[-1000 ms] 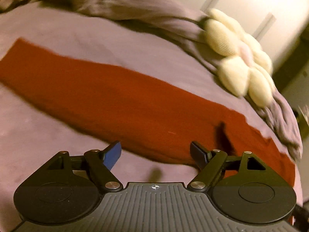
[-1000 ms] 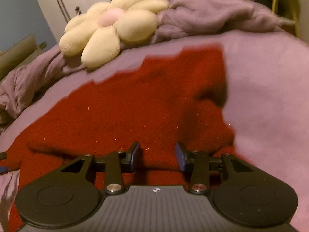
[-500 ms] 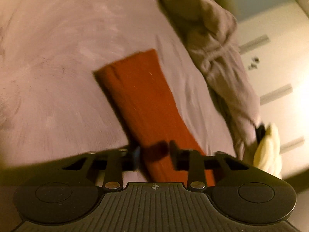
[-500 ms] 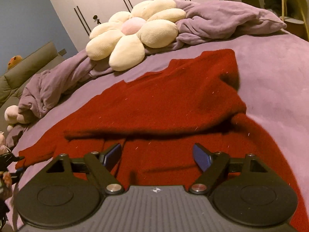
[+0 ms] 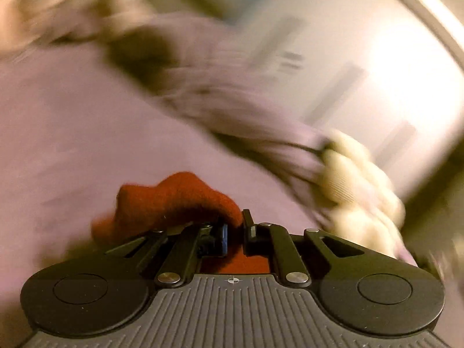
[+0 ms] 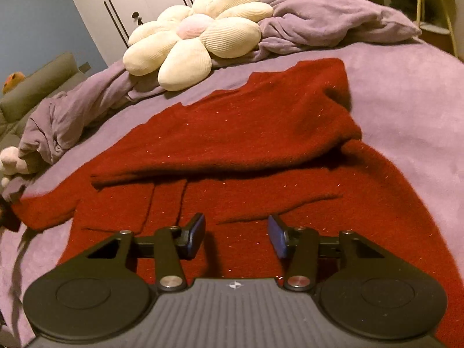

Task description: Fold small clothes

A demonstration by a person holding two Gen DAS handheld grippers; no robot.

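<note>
Red sweater (image 6: 246,145) is spread on the purple bed (image 6: 406,87); its sleeve end is pinched in the left claw (image 5: 234,229), the right claw (image 6: 236,236) held open above; the sleeve should be laid flat across the body

My left tool (image 5: 234,229), wide open over the flat sleeve a second ago, has now pinched the red sweater (image 5: 177,200) and bunched it up off the bed (image 5: 72,133). My right tool (image 6: 236,235) has widened and drawn back; one sleeve now lies folded across the sweater's body.
</note>
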